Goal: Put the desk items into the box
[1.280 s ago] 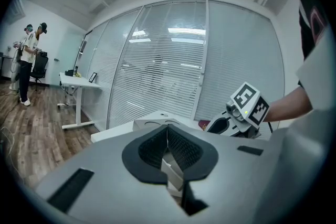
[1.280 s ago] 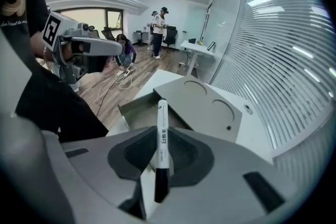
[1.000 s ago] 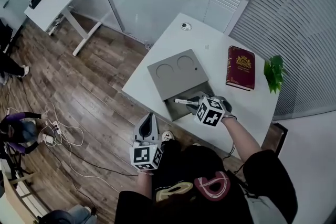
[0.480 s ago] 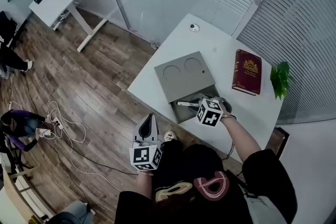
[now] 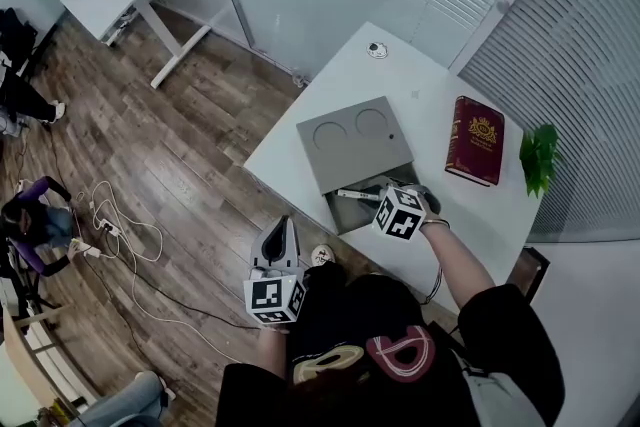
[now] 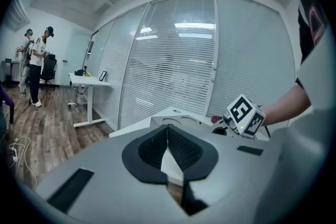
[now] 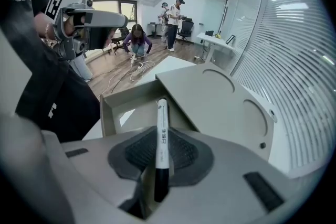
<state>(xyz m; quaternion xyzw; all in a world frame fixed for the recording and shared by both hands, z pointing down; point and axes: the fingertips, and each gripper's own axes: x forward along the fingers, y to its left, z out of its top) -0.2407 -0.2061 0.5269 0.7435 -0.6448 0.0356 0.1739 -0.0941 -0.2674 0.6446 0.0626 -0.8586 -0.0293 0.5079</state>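
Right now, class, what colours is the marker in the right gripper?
The marker is white with a black end, clearest in the right gripper view.

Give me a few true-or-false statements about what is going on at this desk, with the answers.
1. The right gripper is closed on a marker pen. True.
2. The left gripper holds the red book. False: its jaws are together with nothing between them, and the book lies flat on the desk.
3. The grey box is partly open, its lid covering only the far part. True.
4. The plant stands inside the box. False: it stands at the desk's edge, beside the book.
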